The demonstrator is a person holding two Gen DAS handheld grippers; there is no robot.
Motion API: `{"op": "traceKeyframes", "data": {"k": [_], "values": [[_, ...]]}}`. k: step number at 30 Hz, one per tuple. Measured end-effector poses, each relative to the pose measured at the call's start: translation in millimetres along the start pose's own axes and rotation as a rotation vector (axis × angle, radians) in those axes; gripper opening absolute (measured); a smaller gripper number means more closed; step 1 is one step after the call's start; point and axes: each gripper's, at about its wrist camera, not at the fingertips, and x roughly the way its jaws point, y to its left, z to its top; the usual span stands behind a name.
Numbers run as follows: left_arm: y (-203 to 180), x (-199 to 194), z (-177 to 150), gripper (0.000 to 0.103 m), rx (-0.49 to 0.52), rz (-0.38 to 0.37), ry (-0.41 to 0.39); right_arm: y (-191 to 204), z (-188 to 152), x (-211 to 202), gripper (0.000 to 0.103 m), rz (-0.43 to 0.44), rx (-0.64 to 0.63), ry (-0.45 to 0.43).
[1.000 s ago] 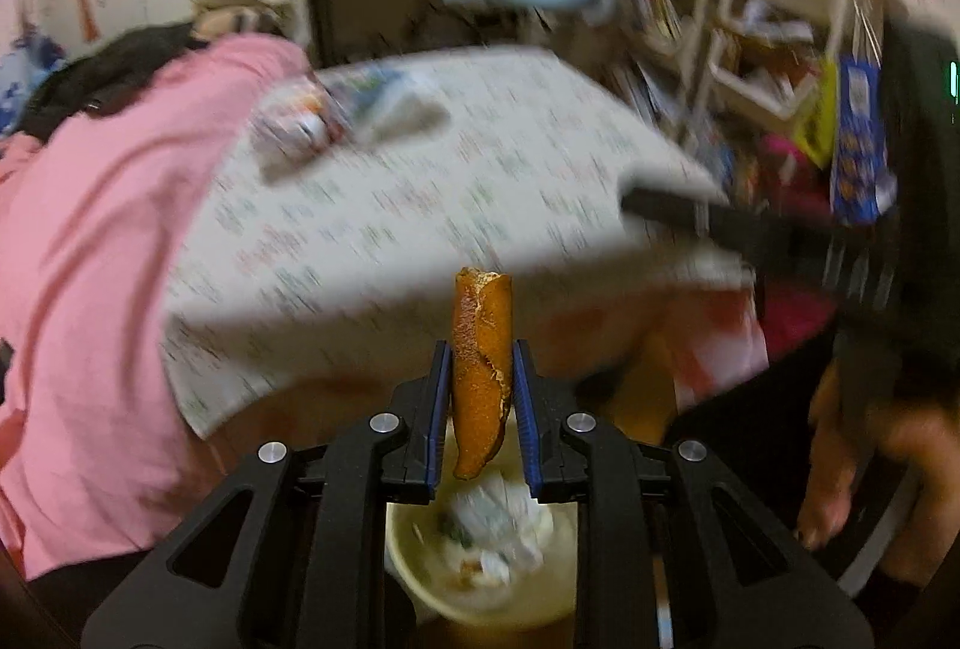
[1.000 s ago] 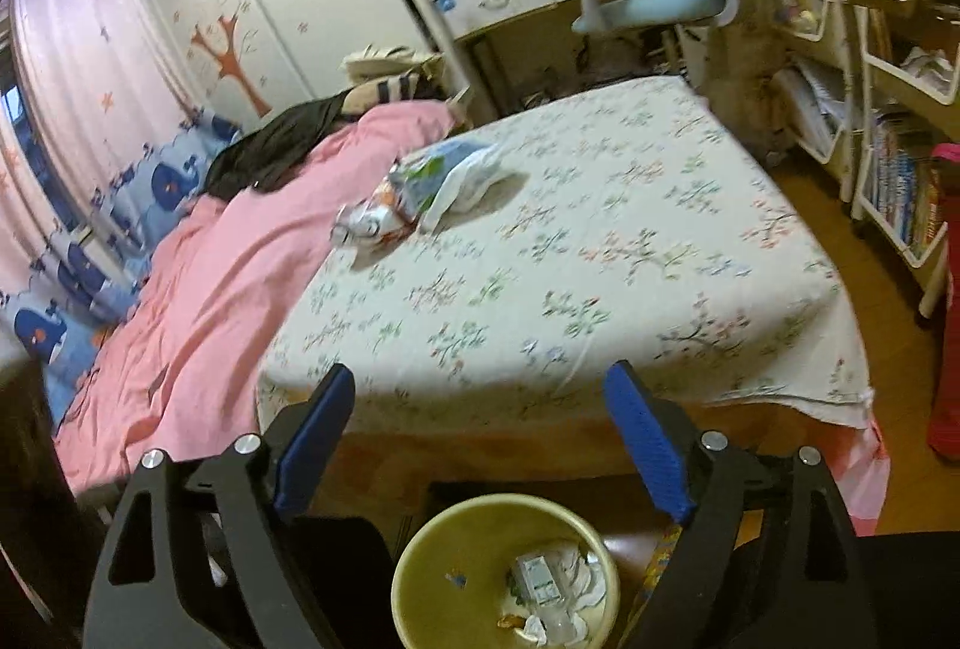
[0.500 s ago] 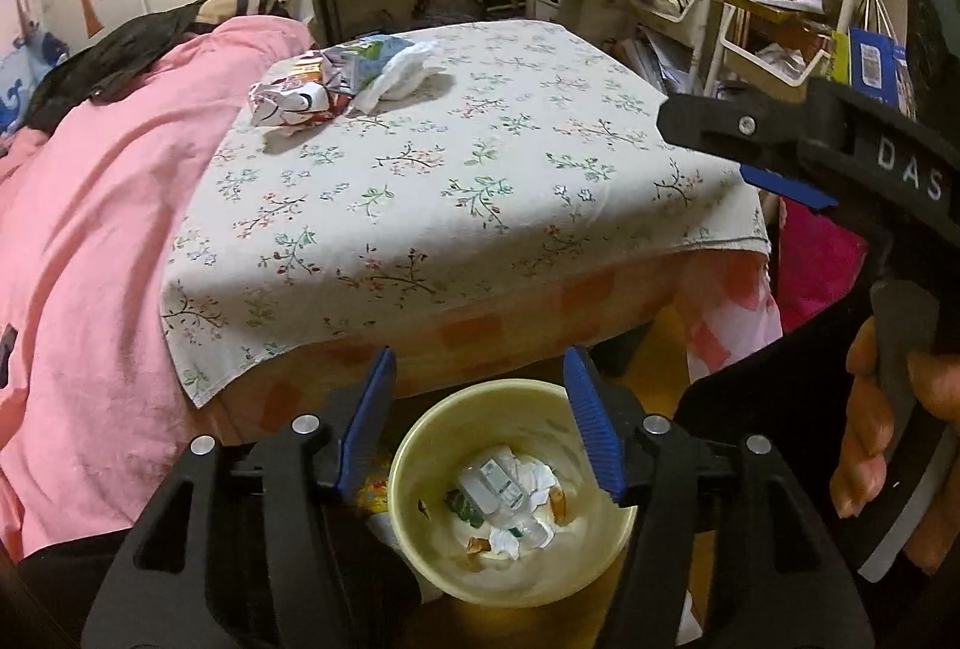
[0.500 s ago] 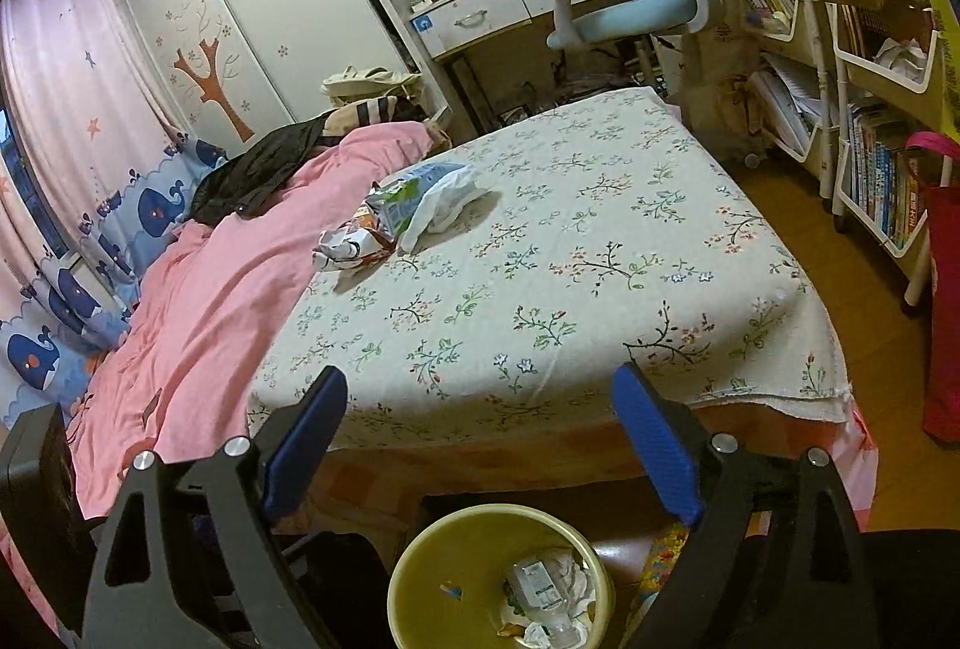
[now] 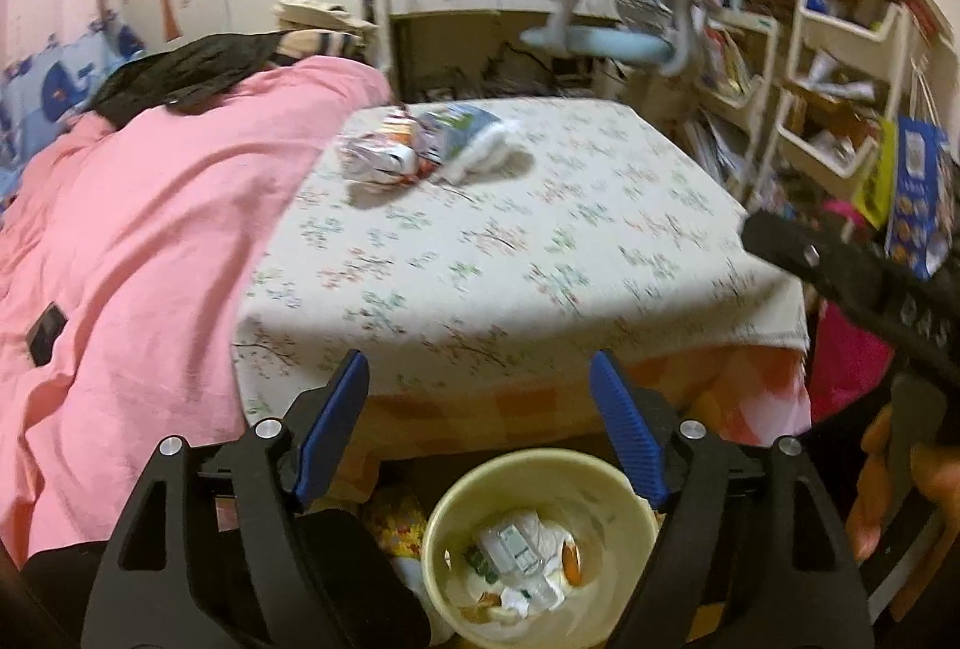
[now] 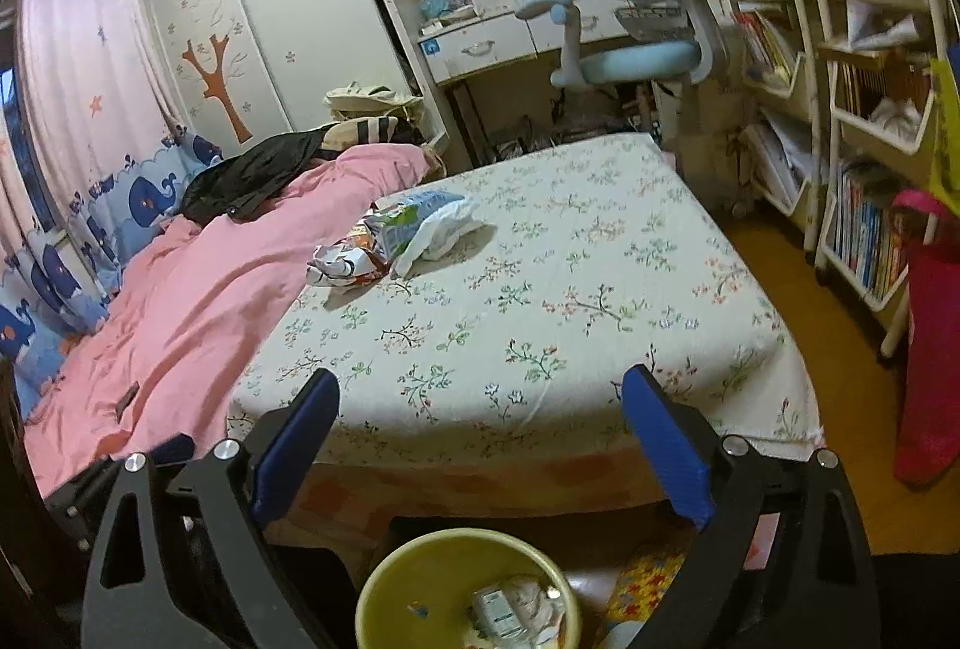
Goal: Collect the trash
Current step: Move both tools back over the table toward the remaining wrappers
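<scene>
A yellow trash bin [image 5: 624,493] with crumpled paper and wrappers inside stands on the floor at the foot of the bed; it also shows in the right wrist view [image 6: 384,595]. My left gripper [image 5: 480,421] is open and empty above the bin. My right gripper [image 6: 480,445] is open and empty above the bin too; it shows at the right in the left wrist view [image 5: 840,271]. A crumpled red-white wrapper [image 6: 345,265] and a green-white bag [image 6: 420,229] lie on the floral bedspread [image 6: 540,301], far from both grippers.
A pink duvet [image 6: 198,289] with black clothes [image 6: 252,175] covers the bed's left side. A blue desk chair [image 6: 636,60] and desk stand behind the bed. White shelves with books [image 6: 864,144] and a red bag [image 6: 930,349] line the right wall.
One second ago my left gripper was shut on an orange-brown piece of trash over the bin. It has opened and is empty; an orange piece lies in the bin. Both grippers tilted upward.
</scene>
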Motion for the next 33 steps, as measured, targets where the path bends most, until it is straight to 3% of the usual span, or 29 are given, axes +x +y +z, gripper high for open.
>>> {"op": "traceKeyframes", "data": {"k": [17, 33], "values": [[24, -12, 8, 0.079, -0.106, 0.090, -0.097, 9, 0, 0, 0.094, -0.023, -0.060, -0.024], [28, -8, 10, 0.081, -0.123, 0.110, -0.110, 12, -1, 3, 0.094, -0.026, -0.067, -0.013]]}}
